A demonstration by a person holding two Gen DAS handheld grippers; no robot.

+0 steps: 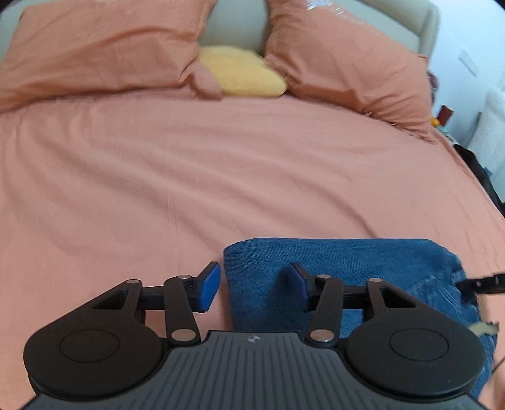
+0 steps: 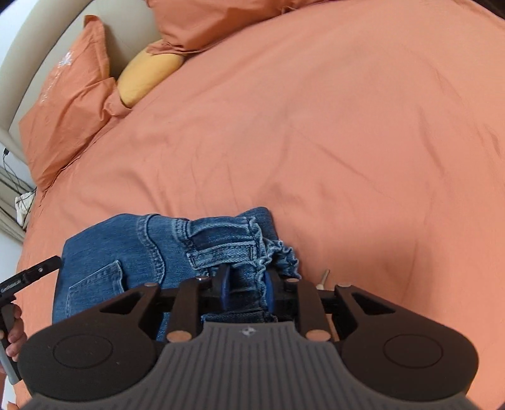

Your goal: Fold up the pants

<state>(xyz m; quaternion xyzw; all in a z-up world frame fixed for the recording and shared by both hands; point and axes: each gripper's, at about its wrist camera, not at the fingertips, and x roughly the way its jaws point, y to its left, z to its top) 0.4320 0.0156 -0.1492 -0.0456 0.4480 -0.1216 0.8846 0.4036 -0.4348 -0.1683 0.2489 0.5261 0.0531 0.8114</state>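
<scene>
Blue denim pants [image 1: 344, 271] lie folded into a compact stack on the salmon bed. My left gripper [image 1: 254, 285] is open and empty; it hovers over the stack's left edge, one blue pad over the sheet, the other over the denim. In the right wrist view the pants [image 2: 126, 252] show a back pocket and waistband. My right gripper [image 2: 247, 293] is shut on the frayed waistband end of the pants. Its tip also shows at the right edge of the left wrist view [image 1: 483, 282].
The salmon bedsheet [image 1: 189, 176] stretches ahead. Two salmon pillows [image 1: 94, 50] and a yellow cushion [image 1: 243, 74] rest against the beige headboard [image 1: 233, 28]. The bed's right edge [image 1: 473, 170] drops off toward dark items. My left hand and gripper handle show at the right wrist view's left edge [image 2: 19, 284].
</scene>
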